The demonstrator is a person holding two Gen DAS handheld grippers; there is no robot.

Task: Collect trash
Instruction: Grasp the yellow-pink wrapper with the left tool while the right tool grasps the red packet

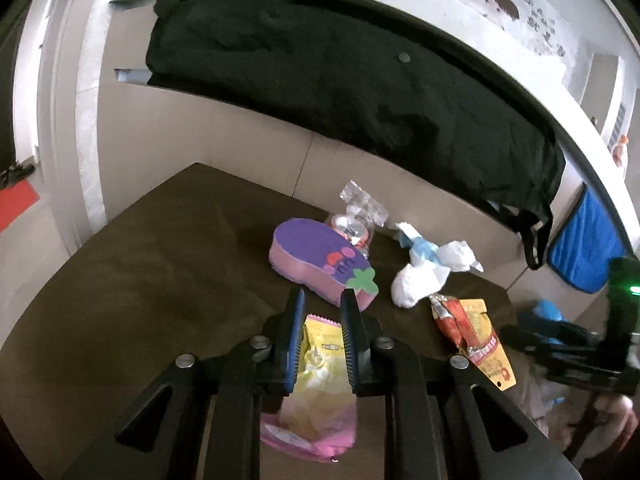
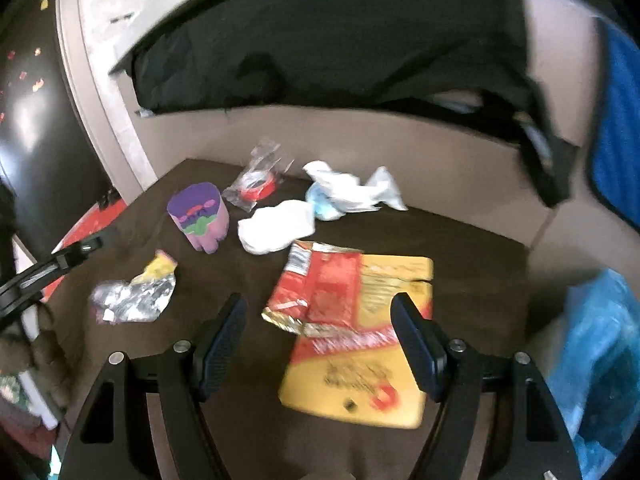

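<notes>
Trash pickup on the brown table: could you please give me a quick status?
Left claw straddling yellow-pink wrapper, not clamped. Right claw open over red-yellow snack packet. Eggplant sponge among the trash.

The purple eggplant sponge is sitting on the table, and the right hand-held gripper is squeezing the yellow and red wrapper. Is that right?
Not quite. The right hand-held gripper is open, poised over the yellow and red wrapper, not squeezing it, as the right wrist view shows. The purple eggplant sponge does sit on the table.
</notes>
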